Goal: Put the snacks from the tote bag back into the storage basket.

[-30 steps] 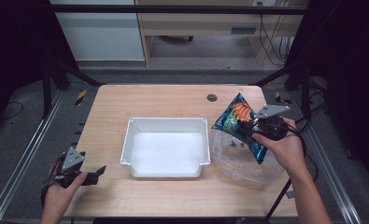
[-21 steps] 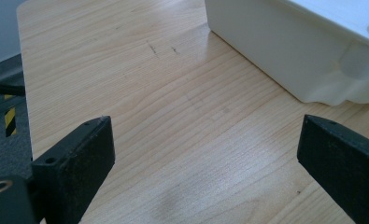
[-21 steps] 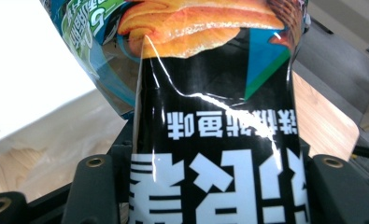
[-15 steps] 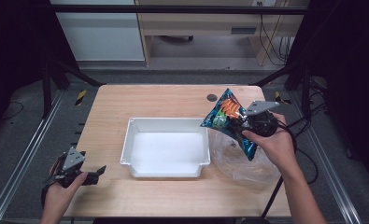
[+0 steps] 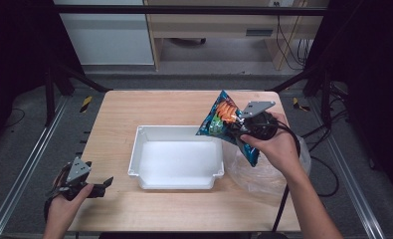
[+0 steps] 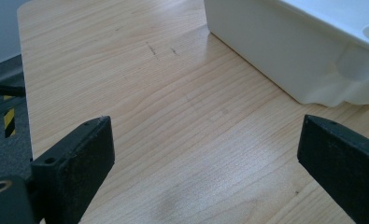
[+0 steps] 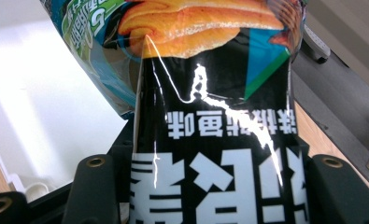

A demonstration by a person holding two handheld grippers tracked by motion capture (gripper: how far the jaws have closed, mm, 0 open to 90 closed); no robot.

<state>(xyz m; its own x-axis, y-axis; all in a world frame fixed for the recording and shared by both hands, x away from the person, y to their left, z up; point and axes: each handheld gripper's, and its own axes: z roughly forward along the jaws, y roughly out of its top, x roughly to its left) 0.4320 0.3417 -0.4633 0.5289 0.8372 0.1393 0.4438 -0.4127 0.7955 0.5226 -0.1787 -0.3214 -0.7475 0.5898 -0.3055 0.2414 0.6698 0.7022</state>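
In the high view, the right gripper (image 5: 240, 124) is pinching a blue snack bag (image 5: 223, 118) right of centre, holding it in the air over the upper right corner of the white tray (image 5: 174, 158) — a clear plastic bag (image 5: 263, 172) is lying just right of the tray. At lower left, the left gripper (image 5: 102, 185) is sitting with jaws spread.

The left gripper view is showing both jaws wide apart over the wooden table (image 6: 173, 121) (the tray's wall is at upper right).

In the right gripper view, the bag is standing between the two jaws — the tray is glaring white at left.

Black grippers: left gripper (image 5: 98, 187), right gripper (image 5: 238, 127); grey triangular top plates, black cables, bare forearms.
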